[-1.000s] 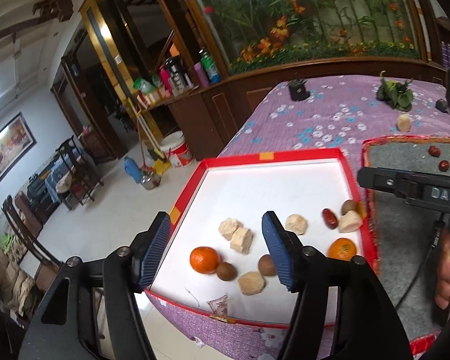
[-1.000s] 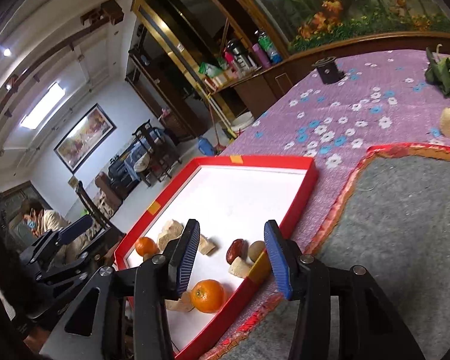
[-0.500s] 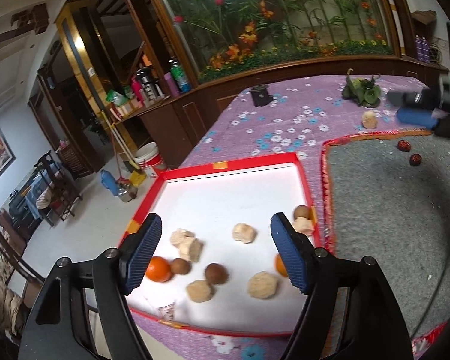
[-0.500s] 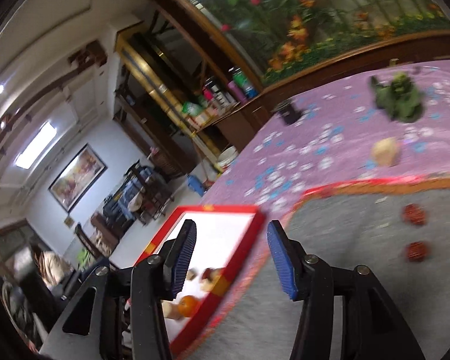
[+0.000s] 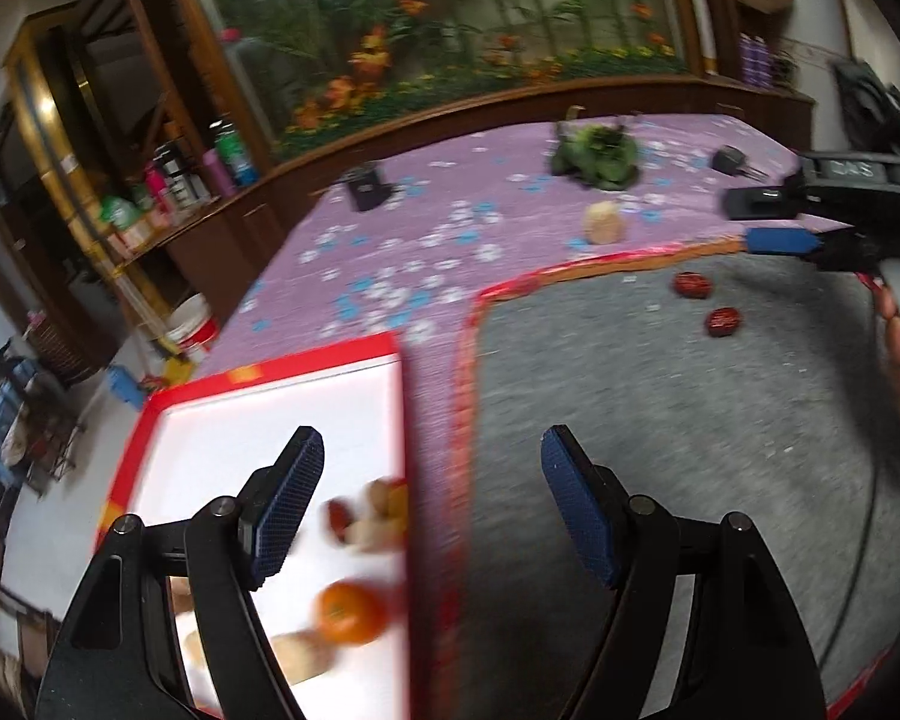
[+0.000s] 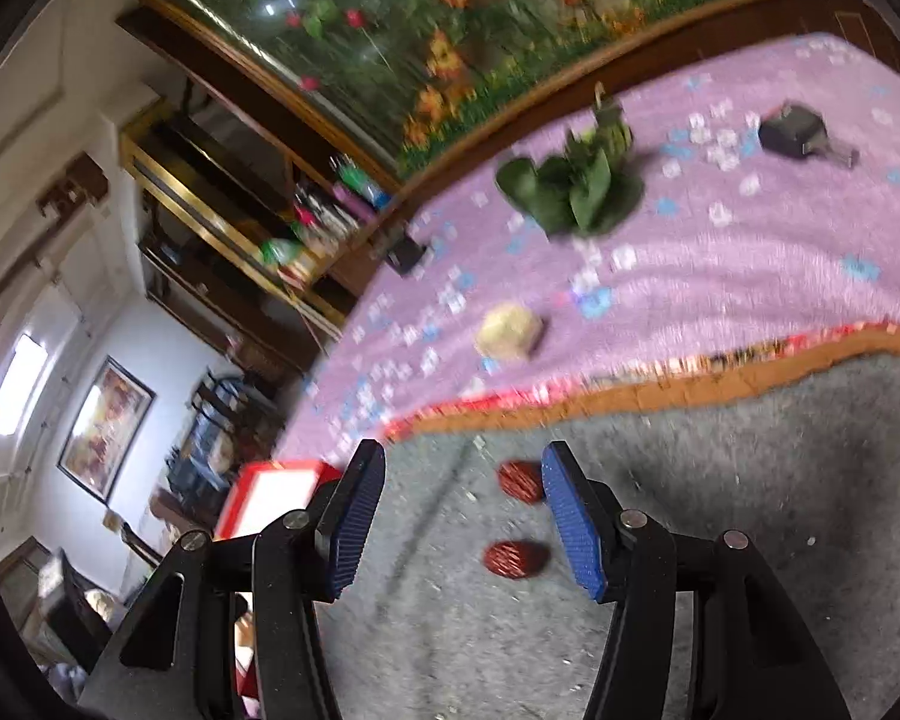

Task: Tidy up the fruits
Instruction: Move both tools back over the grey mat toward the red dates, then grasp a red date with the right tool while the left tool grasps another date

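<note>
The left claw (image 5: 429,504) stands wide with nothing between its blue pads, low in the frame over the right edge of the red-rimmed white tray (image 5: 258,372); a round orange fruit (image 5: 350,612) lies blurred in the tray's lower part. The right claw (image 6: 462,516), its jaws having just been opening, holds nothing; two wrinkled dark-red dates (image 6: 513,559) lie on the grey felt mat (image 6: 750,510), one between its pads, one beside the right pad.

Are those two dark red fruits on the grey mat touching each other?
Apart. The left wrist view shows bare grey mat between the farther red fruit and the nearer red fruit.
</note>
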`<state>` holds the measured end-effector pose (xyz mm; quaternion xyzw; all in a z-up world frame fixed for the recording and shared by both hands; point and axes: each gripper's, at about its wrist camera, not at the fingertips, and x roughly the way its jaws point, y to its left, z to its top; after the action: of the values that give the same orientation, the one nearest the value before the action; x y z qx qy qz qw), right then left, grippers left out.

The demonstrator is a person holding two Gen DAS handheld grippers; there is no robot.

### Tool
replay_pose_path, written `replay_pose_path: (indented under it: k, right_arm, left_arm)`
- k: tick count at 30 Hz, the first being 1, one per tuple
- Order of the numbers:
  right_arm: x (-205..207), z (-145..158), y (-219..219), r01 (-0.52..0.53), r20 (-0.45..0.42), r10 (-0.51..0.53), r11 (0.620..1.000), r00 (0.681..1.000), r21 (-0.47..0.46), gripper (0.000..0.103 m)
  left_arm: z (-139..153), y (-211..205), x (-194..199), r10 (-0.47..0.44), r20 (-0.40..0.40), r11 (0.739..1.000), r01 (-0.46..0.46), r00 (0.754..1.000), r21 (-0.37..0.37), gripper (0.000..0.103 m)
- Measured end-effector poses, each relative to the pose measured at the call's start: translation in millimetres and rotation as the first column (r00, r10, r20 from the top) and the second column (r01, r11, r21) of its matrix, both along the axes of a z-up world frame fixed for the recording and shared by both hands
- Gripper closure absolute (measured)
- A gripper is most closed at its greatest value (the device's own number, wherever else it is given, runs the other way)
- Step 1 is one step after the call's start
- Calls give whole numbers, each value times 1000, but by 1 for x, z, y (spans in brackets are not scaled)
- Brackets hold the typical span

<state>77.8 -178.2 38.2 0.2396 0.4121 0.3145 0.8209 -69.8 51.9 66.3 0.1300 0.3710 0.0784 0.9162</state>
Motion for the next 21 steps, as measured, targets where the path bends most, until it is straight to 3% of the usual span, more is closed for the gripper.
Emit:
replay_pose_path:
  k: [4,10,14,18,21]
  right_arm:
    - [0,3,20,-30,43,34,996,998,-78,47]
    - [3,-16,56,-39,58,59,953,997,-300,61]
    - [6,-30,62,-27,59,56,913,997,-406,82]
    - [8,-27,54,-22,37,40,918,999,-397,84]
    - [12,-12,31,-16,7,19,960,1000,-279,84]
  left_arm:
    - [-10,-26,13,-36,-24,999,35,999,-11,28]
    - [-20,-43,17,-52,-55,999,51,997,-16,28]
    - [-21,-46,16,-55,-64,999,54,996,-5,28]
    - [-20,-50,20,-77,-74,997,77,994,5,28]
    - [-15,-58,27,-131,-68,991,131,989,0,28]
